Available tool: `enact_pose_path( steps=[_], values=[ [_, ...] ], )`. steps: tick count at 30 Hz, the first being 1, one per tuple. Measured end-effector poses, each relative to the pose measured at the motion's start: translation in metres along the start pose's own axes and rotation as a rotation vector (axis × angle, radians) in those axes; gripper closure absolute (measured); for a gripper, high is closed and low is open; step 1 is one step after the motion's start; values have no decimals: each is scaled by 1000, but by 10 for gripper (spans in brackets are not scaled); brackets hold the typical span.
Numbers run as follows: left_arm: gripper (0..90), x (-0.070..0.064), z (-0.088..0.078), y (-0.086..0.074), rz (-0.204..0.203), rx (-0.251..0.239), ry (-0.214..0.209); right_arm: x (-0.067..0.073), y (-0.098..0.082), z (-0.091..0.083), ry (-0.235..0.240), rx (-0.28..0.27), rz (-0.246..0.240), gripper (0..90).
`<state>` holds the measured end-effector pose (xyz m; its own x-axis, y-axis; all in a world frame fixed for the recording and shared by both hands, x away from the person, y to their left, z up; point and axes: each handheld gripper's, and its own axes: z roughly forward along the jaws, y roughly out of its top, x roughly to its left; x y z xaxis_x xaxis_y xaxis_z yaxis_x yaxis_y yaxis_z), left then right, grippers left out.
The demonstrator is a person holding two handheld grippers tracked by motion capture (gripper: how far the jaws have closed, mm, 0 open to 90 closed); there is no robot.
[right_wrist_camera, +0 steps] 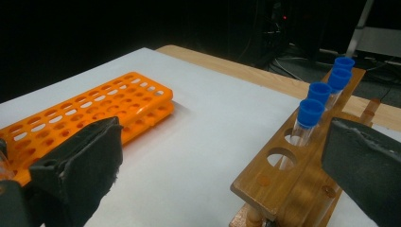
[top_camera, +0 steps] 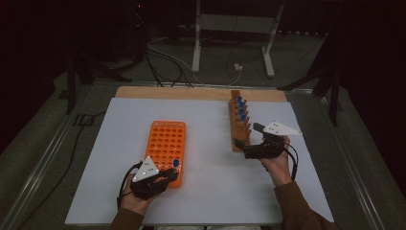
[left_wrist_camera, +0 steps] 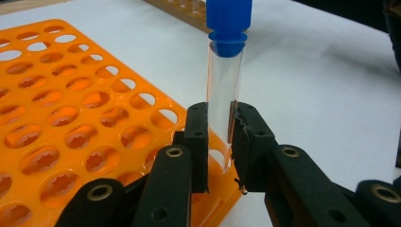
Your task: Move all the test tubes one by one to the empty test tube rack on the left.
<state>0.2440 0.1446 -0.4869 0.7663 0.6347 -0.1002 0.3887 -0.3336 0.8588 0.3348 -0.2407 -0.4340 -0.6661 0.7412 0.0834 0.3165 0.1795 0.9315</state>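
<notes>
Orange rack (top_camera: 166, 145) lay on the white desk (top_camera: 206, 191), and my left tongs (left_wrist_camera: 220, 142) were clamped on a clear tube (left_wrist_camera: 223, 101) with a blue cap (left_wrist_camera: 229, 26), its foot in a corner hole of that rack. My right tongs (right_wrist_camera: 222, 165) stood wide open, holding nothing, at the wooden rack (right_wrist_camera: 302, 161) where four blue-capped tubes (right_wrist_camera: 309, 118) stood

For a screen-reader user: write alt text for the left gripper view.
Two black jaws clamp a clear tube with a blue cap, upright at the corner of an orange plastic rack of round holes on a white table.
</notes>
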Motion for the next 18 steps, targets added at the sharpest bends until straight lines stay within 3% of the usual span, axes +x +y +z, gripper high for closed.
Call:
enact_pose_path(
  steps=[5,6,15,18],
  values=[
    [781,-1,3,-4,6,48,10,2,-1,2,4,7,-5,0],
    [782,-2,5,-4,23,62,21,2,-1,3,5,7,-4,0],
    [776,-8,7,-3,57,77,39,3,-2,4,11,13,-8,0],
    [766,-7,7,-3,40,70,27,3,-3,5,10,15,-8,0]
  ],
)
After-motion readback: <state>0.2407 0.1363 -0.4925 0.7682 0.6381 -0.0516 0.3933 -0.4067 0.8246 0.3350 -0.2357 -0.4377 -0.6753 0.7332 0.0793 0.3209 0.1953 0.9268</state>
